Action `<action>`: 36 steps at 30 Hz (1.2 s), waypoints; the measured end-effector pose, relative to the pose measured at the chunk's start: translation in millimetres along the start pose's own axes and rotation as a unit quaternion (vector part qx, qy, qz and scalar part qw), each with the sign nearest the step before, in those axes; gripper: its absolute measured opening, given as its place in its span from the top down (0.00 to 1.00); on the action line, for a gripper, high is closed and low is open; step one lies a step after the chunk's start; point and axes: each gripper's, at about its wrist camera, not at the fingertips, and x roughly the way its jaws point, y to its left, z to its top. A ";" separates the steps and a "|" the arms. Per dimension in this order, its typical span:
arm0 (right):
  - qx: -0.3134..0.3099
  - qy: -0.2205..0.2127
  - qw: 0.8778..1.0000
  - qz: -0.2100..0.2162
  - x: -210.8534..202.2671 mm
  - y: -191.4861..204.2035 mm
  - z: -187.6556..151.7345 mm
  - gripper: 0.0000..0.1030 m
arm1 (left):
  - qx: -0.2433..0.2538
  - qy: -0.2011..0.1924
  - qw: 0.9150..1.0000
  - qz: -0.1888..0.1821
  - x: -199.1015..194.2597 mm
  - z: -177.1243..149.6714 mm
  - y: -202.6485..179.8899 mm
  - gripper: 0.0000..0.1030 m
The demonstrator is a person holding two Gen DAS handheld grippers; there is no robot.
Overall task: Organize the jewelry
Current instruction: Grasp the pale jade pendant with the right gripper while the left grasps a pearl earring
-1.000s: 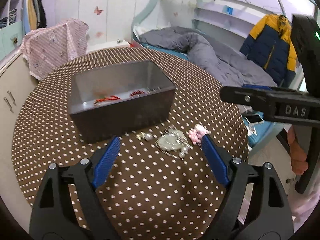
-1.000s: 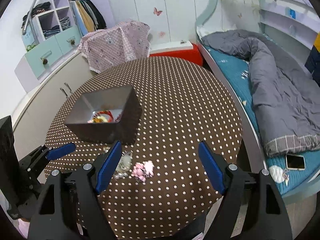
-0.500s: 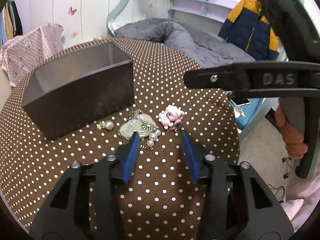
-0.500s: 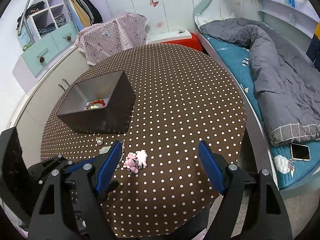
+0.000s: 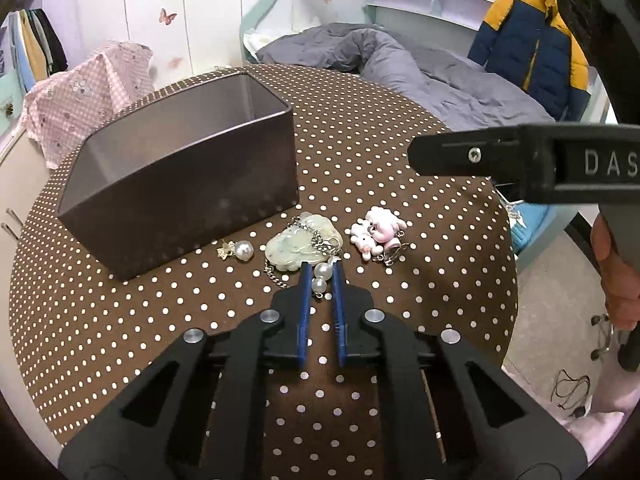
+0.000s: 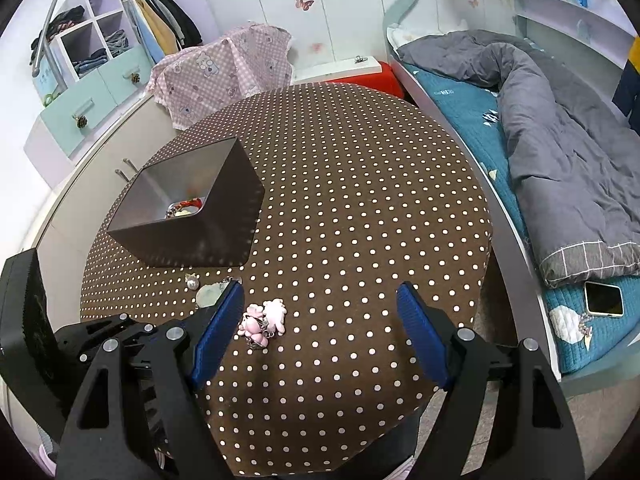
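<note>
left claw [image 5: 321,276] pinching pearl string [image 5: 322,276] just in front of dark box [image 5: 180,196] on dotted surface [image 5: 140,320]. only rt wrist view shows box contents; right claw [image 6: 320,332] spread, pink charms [image 6: 262,320] between its tips.

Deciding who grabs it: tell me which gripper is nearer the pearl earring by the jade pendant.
Left. The left gripper has its jaws closed around the pearl earring; the right gripper hangs open, off to the side.
</note>
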 end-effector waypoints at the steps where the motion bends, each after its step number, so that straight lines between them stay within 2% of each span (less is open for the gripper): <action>1: -0.001 0.000 1.000 0.001 -0.1 -0.2 0.6 0.27 | -0.004 -0.004 1.000 -0.003 -2.9 0.9 0.6 0.91; 5: -0.003 -0.003 1.000 0.001 -0.7 1.7 1.5 0.27 | -0.014 -0.039 0.999 -0.002 -25.1 6.9 8.5 0.91; 14: -0.032 0.007 0.999 0.009 7.0 22.8 0.7 0.27 | -0.063 -0.098 0.992 0.043 -70.5 7.9 50.9 0.91; 21: -0.092 0.022 0.995 0.013 24.2 58.0 -3.4 0.27 | -0.101 -0.105 0.987 0.066 -82.5 -4.8 80.0 0.91; 25: -0.126 0.035 0.991 -0.005 41.0 80.2 -7.0 0.29 | -0.119 -0.097 0.986 0.071 -80.6 -16.8 92.7 0.91; 28: -0.140 0.052 0.989 -0.017 55.6 88.7 -10.4 0.39 | -0.131 -0.091 0.984 0.073 -78.3 -23.9 100.4 0.91; 30: -0.147 0.060 0.987 -0.035 64.8 91.1 -12.5 0.50 | -0.136 -0.087 0.984 0.074 -75.4 -26.5 104.5 0.91; 31: -0.152 0.058 0.986 -0.044 66.6 92.5 -13.5 0.51 | -0.139 -0.085 0.984 0.074 -73.9 -27.3 106.7 0.91; 32: -0.155 0.054 0.986 -0.042 65.8 93.5 -13.9 0.60 | -0.140 -0.084 0.984 0.073 -72.7 -28.3 108.6 0.91; 36: -0.157 0.056 0.985 -0.040 65.8 93.4 -12.8 0.61 | -0.143 -0.077 0.984 0.076 -66.7 -29.1 107.9 0.91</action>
